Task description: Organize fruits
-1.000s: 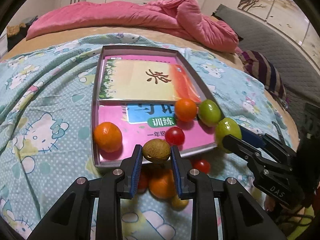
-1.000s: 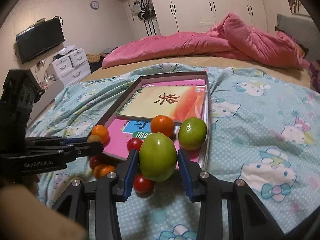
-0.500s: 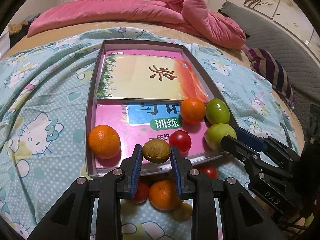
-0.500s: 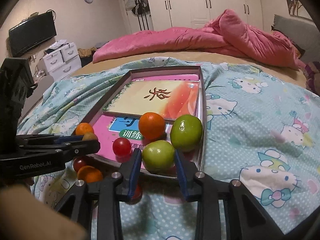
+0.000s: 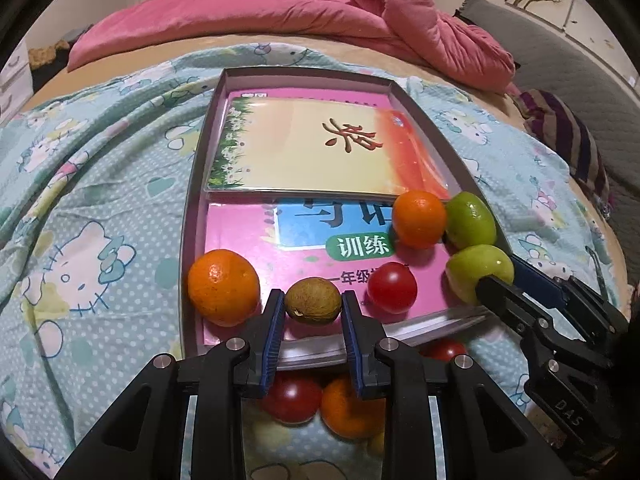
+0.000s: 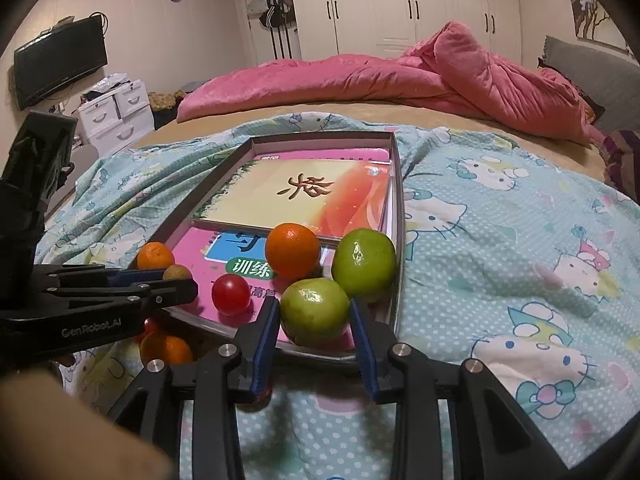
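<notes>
Jaws are pinching fruit over the shallow grey cardboard box.
Left gripper is holding a small brown round fruit, right gripper a green round fruit; both should release low so nothing rolls.

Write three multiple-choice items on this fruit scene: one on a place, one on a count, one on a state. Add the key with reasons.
1. Where does the red cherry tomato lie?
A. on the pink book in the box
B. on the pink quilt
C. on the drawers

2. How many green fruits are in the box?
A. one
B. two
C. four

3. What is between the fingers of the left hand-held gripper?
A. nothing
B. an orange
C. a small brown fruit

Key: 1 A, it rests on the pink book cover; 2 B, one green fruit lies free, the other green fruit sits in the right hand-held gripper; 3 C, the small brown fruit is pinched there.
</notes>
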Available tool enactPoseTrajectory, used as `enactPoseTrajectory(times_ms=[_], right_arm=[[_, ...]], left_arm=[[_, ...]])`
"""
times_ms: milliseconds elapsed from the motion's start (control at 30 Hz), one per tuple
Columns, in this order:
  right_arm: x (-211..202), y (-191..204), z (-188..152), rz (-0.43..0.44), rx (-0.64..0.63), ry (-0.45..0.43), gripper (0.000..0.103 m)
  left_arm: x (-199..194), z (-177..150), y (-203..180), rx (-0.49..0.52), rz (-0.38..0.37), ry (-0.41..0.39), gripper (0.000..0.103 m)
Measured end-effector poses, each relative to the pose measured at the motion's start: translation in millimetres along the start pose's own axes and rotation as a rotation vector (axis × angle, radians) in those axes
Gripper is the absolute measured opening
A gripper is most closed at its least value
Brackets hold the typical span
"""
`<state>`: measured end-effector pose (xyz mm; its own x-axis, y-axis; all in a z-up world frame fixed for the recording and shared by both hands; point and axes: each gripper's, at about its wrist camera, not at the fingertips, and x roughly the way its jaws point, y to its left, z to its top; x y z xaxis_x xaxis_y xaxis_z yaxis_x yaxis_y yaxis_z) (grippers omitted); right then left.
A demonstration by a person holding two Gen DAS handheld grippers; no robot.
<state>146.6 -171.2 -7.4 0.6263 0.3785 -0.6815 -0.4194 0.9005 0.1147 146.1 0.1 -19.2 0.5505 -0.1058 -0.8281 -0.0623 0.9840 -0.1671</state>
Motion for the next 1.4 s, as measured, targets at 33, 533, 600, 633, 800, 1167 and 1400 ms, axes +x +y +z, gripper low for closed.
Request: enactPoseTrajectory(times_ms=[33,533,600,633,800,1167,1400], right_arm=[[0.4,-0.6,-0.1,0.003,0.005,0.003,0.036],[2.3,2.4,-1.5,-0.070,-0.039,0.005,0.042],[2.2,0.8,-1.2,-0.074,-0.035,0.004,0.043],[2.0,0.8,-1.3,-0.074,-0.036,0.004,0.043],[2.1,-0.9,-1.5,-0.075,-0.039,0.003,0.044],[-7.6,-0.5,-0.5,-0.050,-0.023,-0.029,0.054],[-12.5,1.2,-0.8,-0.040,-0.030,-0.039,0.056]], left_arm=[[0.1,0.0,-0.4,0.002,0.004,0.000,0.029],[3.0,1.7,-0.9,0.004,0.021,-0.008,0.029],[2.9,1.7,-0.8,0.004,0.020,-0.008,0.029],[2.7,2.0,-0.5,0.003,0.016,-0.008,0.030],[2.2,1.6,-0.8,0.002,0.012,-0.009,0.031],[0.8,0.7,-1.8,-0.006,-0.002,-0.007,0.033],[-3.2,-0.2,-1.1,-0.017,-0.025,-0.003,0.040]])
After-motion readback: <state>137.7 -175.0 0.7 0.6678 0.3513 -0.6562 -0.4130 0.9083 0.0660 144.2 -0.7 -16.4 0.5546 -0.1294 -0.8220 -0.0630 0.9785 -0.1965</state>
